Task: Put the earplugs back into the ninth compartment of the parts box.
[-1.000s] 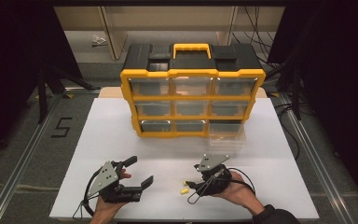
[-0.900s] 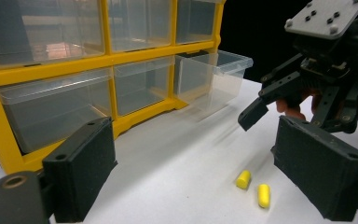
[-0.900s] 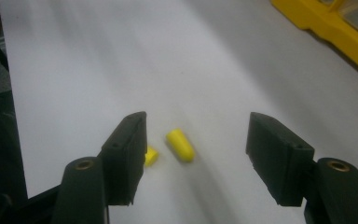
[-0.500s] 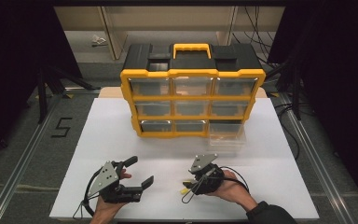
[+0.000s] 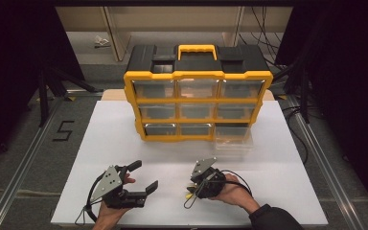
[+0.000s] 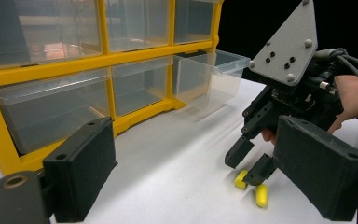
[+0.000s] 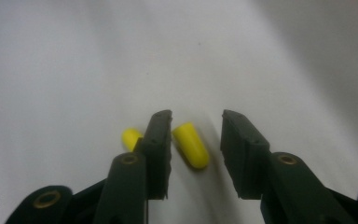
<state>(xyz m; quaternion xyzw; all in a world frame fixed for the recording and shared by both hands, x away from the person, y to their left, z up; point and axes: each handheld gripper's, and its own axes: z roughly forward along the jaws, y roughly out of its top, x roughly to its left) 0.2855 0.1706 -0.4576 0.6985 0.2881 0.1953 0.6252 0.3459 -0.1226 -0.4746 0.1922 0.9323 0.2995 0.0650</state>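
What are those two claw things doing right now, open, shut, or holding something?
Left gripper: open, holding nothing.
Right gripper: open, jaws just been closing around a yellow earplug lying on the table, not yet gripped; a second earplug lies outside them.

The right gripper (image 7: 196, 135) half hides one yellow earplug (image 7: 131, 138).

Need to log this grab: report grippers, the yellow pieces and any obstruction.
Right gripper down at the table, jaws closing, one yellow plug between them, not yet pinched. Second plug outside its left jaw. Left gripper open, idle. Pulled-out drawer far off.
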